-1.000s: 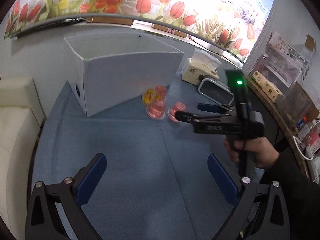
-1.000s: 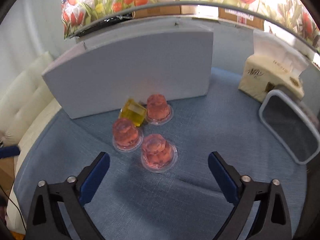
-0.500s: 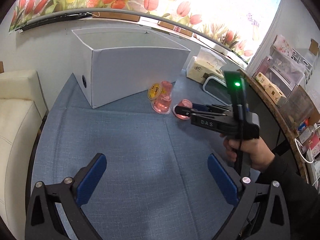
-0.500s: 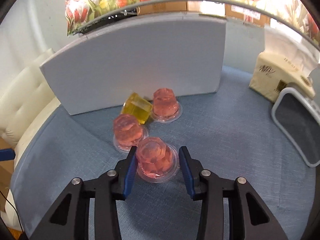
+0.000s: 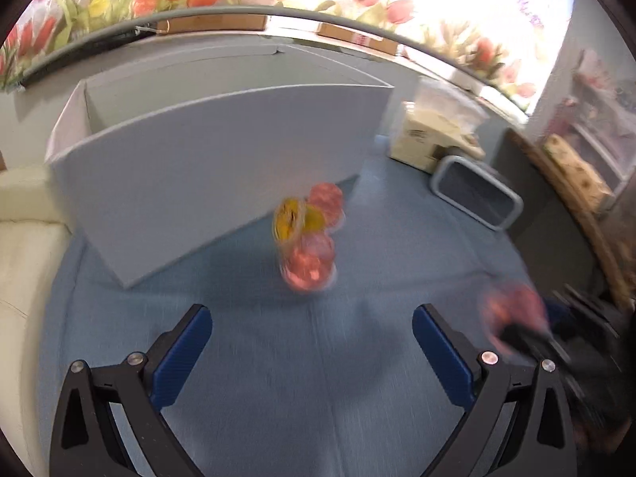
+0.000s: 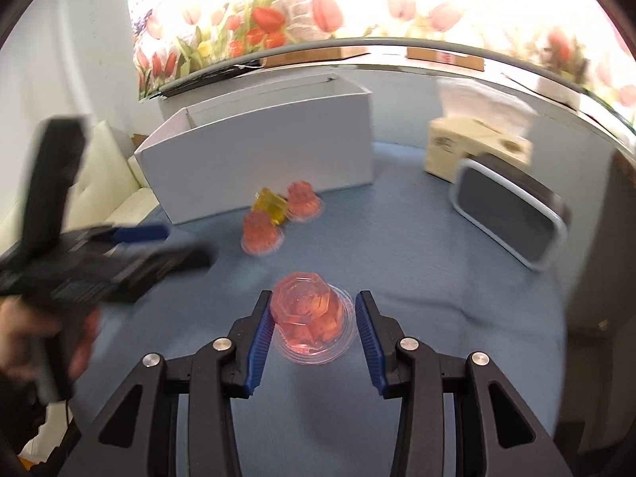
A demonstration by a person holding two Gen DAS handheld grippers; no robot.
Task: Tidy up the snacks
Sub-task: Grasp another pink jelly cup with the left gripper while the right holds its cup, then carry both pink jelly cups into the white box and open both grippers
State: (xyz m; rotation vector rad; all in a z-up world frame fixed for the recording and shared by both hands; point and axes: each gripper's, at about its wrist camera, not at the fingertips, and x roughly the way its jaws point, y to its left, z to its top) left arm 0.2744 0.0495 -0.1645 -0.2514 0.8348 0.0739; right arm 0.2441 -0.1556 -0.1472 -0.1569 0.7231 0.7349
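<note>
the right gripper (image 6: 314,334) has a pink jelly cup (image 6: 312,312) between its jaws, grasping it by the dome; the left pad presses the side, while the right pad seems to meet the flared rim, so the hold looks lopsided. in the left wrist view the same cup (image 5: 514,310) appears blurred near the right edge of the desk (image 5: 318,377), and it seems lifted clear of the cloth, though the blur makes that uncertain. the left gripper (image 5: 310,342) has its jaws released, wide apart with nothing between them, aimed at the cluster remaining on the desk.

that cluster sits just in front of the white box (image 6: 262,147), toward the far side of the desk: two more pink jelly cups (image 6: 262,234) and a yellow jelly cup (image 6: 272,208) tipped on its side between them, touching or nearly so.

the step in hand looks like carrying the held cup up and over into the white box, whose top is open. to do it well, keep the squeeze gentle, since the thin plastic dome will likely buckle or squirt out under a hard pinch. raise it above the near wall before moving forward, so the rim does not catch the cardboard edge. lower it inside before letting go rather than dropping it. keep the two grippers well apart, since the left one is heading toward the same patch of desk.
</note>
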